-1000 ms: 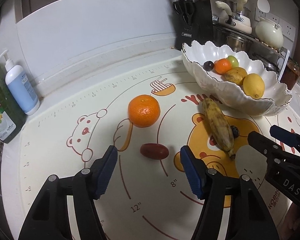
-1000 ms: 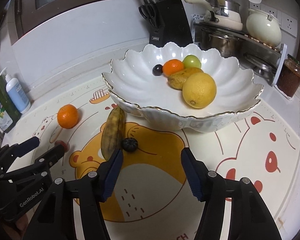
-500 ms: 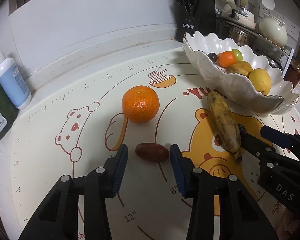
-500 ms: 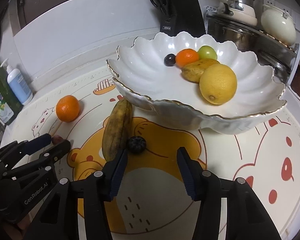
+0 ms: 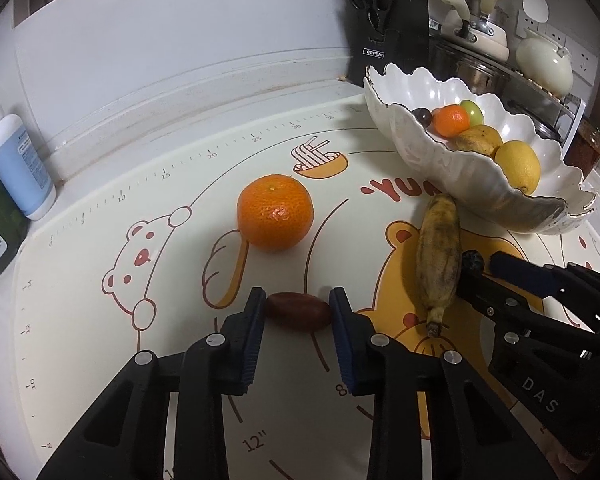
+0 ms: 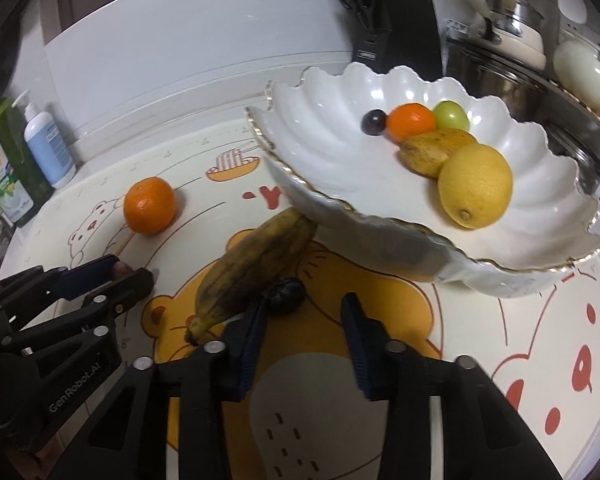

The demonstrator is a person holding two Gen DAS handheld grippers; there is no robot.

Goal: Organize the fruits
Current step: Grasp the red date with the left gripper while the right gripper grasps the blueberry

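Note:
A dark red date (image 5: 298, 311) lies on the cartoon mat (image 5: 172, 240). My left gripper (image 5: 297, 306) is closing, and both pads touch the date's ends. A small dark fruit (image 6: 286, 296) lies beside a spotted banana (image 6: 256, 264). My right gripper (image 6: 304, 312) is also closing around this fruit. Its left finger touches the fruit while the right finger stands clear. A mandarin (image 5: 275, 212) sits farther back on the mat. The white scalloped bowl (image 6: 328, 140) holds a lemon (image 6: 476, 190) and several other fruits.
A pump bottle (image 5: 18, 168) and a green bottle (image 6: 8, 168) stand at the mat's left edge. A black knife block (image 5: 392, 40), steel pots and a cream kettle (image 5: 544, 62) line the back right. The bowl's rim overhangs the banana's far end.
Both pairs of jaws have narrowed. The left pair has come in onto the date. The right gripper has moved in closer to the dark fruit and rolled a little.

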